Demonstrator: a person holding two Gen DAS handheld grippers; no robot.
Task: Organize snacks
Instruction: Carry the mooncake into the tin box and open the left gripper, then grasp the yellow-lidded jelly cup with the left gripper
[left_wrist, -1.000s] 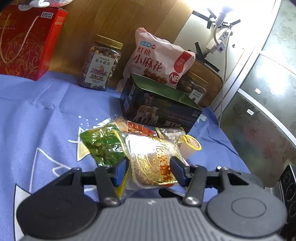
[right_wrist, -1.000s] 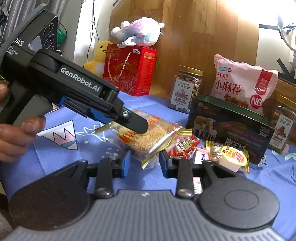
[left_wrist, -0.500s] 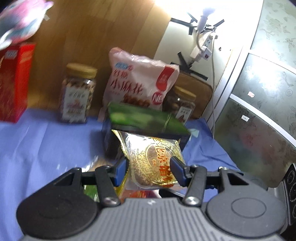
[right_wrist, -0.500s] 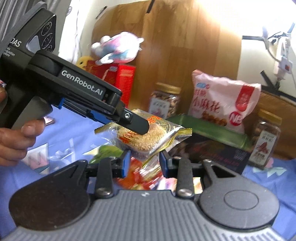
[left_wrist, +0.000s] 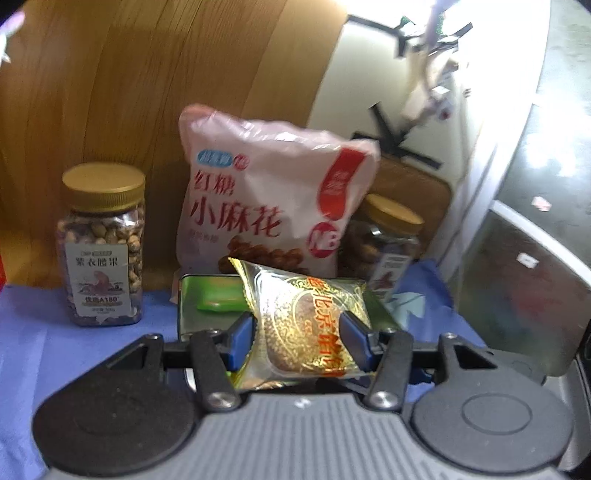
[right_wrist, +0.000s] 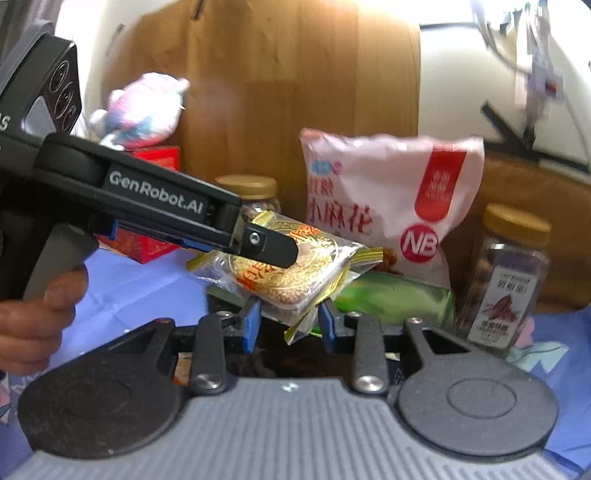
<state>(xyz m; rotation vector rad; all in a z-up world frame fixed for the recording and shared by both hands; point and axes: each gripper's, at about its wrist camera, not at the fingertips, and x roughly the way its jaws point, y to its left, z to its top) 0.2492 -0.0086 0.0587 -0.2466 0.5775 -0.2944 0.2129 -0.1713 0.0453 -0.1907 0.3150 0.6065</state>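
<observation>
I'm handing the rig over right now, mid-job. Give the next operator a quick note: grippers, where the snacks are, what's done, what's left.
Left gripper: shut on the gold-wrapped sesame cake, held in the air above the open green tin box.
Right gripper: its pads flank the same cake's lower edge; whether they pinch it is unclear.
Behind the box: pink snack bag, left nut jar, right nut jar.
Done: cake picked up.
Left: probably lower it into the box and release; other small snacks are out of view.
</observation>
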